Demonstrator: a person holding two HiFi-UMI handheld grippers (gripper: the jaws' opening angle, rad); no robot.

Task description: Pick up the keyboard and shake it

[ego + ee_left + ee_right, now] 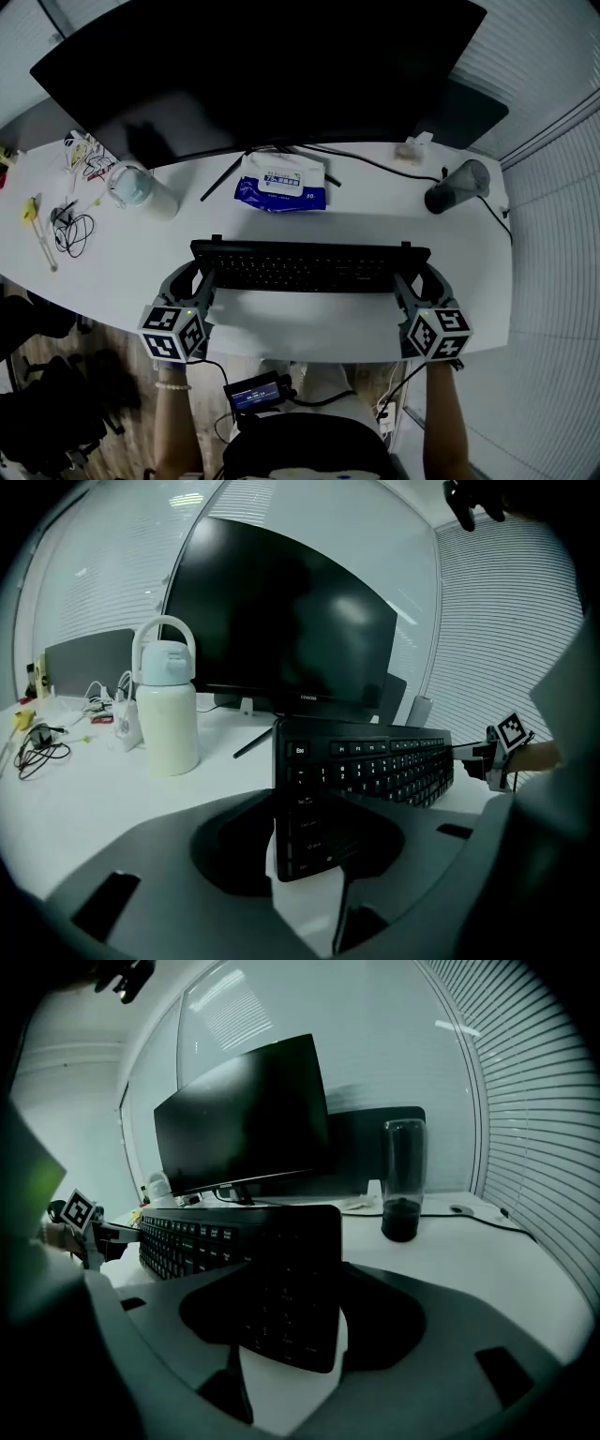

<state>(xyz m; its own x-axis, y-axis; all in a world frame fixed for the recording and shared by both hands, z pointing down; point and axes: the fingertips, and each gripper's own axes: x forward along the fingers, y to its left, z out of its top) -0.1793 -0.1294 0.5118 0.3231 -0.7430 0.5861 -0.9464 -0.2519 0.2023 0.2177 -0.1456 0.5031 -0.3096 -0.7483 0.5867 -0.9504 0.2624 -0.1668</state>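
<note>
A black keyboard (309,267) lies crosswise in front of me, held at both ends above the white desk (375,220). My left gripper (204,279) is shut on its left end, which fills the gap between the jaws in the left gripper view as a dark keyboard end (319,799). My right gripper (410,281) is shut on the right end, where the number-pad end of the keyboard (281,1288) sits between the jaws. The key face tilts up toward me. The far gripper's marker cube (511,731) shows past the keys.
A large dark monitor (262,66) stands behind the keyboard. A white bottle with a handle (141,190) is at the left, a blue wipes pack (281,183) in the middle, a dark tumbler (455,187) at the right. Loose cables (70,230) lie far left.
</note>
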